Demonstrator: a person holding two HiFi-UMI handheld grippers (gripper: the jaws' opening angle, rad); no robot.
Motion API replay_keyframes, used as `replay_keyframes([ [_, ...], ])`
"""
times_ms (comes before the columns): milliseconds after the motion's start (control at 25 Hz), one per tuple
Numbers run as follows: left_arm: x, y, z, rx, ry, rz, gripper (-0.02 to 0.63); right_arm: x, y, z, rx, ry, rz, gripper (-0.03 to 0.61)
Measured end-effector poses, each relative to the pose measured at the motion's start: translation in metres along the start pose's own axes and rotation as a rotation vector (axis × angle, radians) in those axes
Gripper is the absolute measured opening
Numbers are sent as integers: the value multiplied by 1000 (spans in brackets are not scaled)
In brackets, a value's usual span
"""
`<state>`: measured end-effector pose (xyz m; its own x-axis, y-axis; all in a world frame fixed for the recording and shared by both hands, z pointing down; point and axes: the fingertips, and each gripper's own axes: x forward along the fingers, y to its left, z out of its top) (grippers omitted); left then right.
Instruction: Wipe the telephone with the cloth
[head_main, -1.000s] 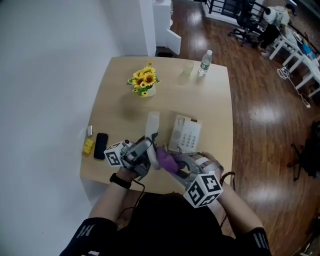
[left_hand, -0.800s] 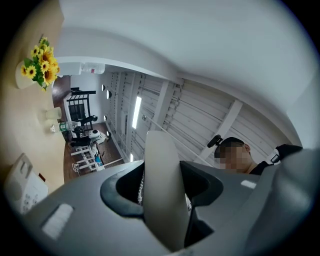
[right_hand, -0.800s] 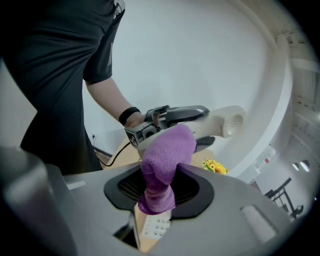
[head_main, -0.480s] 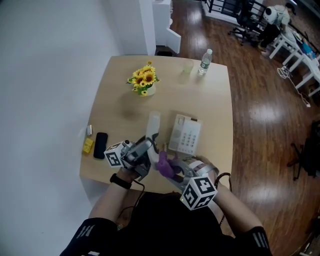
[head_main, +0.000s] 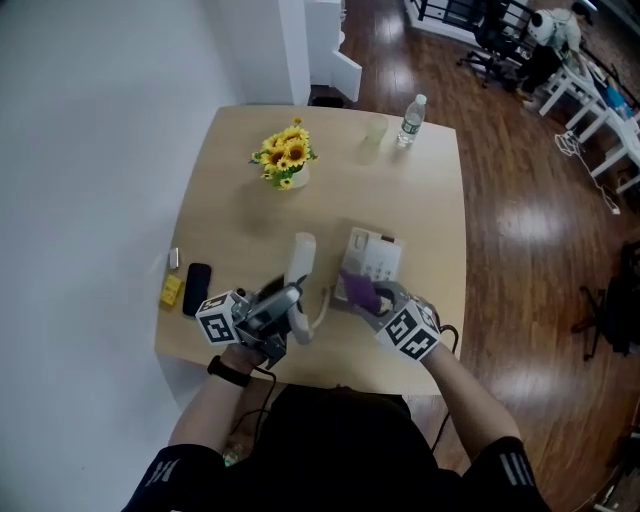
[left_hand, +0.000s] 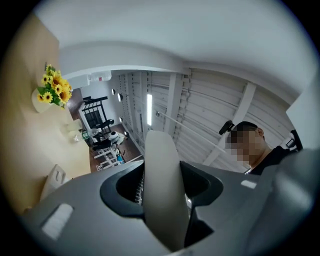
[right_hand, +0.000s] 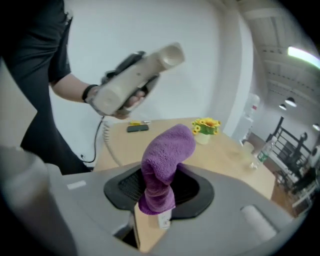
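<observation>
My left gripper (head_main: 284, 305) is clamped on the telephone handset (left_hand: 162, 185), jaws tight on both sides of its middle. The handset is lifted off the desk (head_main: 430, 215); its long axis runs away from me, free end pointing toward the far edge, and in the right gripper view it is tilted, far end higher. A coiled cord (head_main: 322, 303) hangs from its near end toward the base.

My right gripper (head_main: 375, 300) is closed on the purple cloth (right_hand: 165, 160), which bunches up out of the jaws. The cloth sits over the near end of the telephone base (head_main: 375, 257), just right of the handset; contact I can't tell. The base lies flat mid-desk, long axis also near to far, keypad up.

Left of my left gripper, near the desk's left edge, lie a black phone (head_main: 196, 289) and a yellow item (head_main: 171, 291), side by side.

Farther out, a white vase holding sunflowers (head_main: 283, 158) stands left of centre. At the far edge, a clear cup (head_main: 375, 133), contents unclear, is just beside a capped water bottle (head_main: 409, 120). Nothing stands between cloth and base
</observation>
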<state>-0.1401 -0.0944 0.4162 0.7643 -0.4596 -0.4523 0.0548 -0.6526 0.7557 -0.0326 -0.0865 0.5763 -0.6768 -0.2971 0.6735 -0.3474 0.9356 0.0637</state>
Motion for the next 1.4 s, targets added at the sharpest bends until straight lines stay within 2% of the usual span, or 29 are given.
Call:
replay_keyframes([
  [80,-6,2,-2,1,9,25,210,20,-38,-10,67,15,-53,137],
  [160,-10,6,-4,8,21,50,210,41,-73,-16,78,51,-100,137],
  [360,-25,15,-9,20,42,135,210,93,-141,-36,-53,235,-177,137],
  [560,-38,17,-13,33,79,196,210,132,-162,-61,-48,346,-167,137],
  [760,-52,24,-7,37,67,239,210,150,-127,-65,-96,339,-117,138],
  [960,-52,32,-6,30,56,240,210,141,-92,-74,-36,292,-119,138],
  [1160,-46,44,-8,29,76,248,210,142,-34,-96,-200,329,-41,137],
  [1400,-39,58,-12,29,100,268,210,146,15,-113,-249,361,53,137],
])
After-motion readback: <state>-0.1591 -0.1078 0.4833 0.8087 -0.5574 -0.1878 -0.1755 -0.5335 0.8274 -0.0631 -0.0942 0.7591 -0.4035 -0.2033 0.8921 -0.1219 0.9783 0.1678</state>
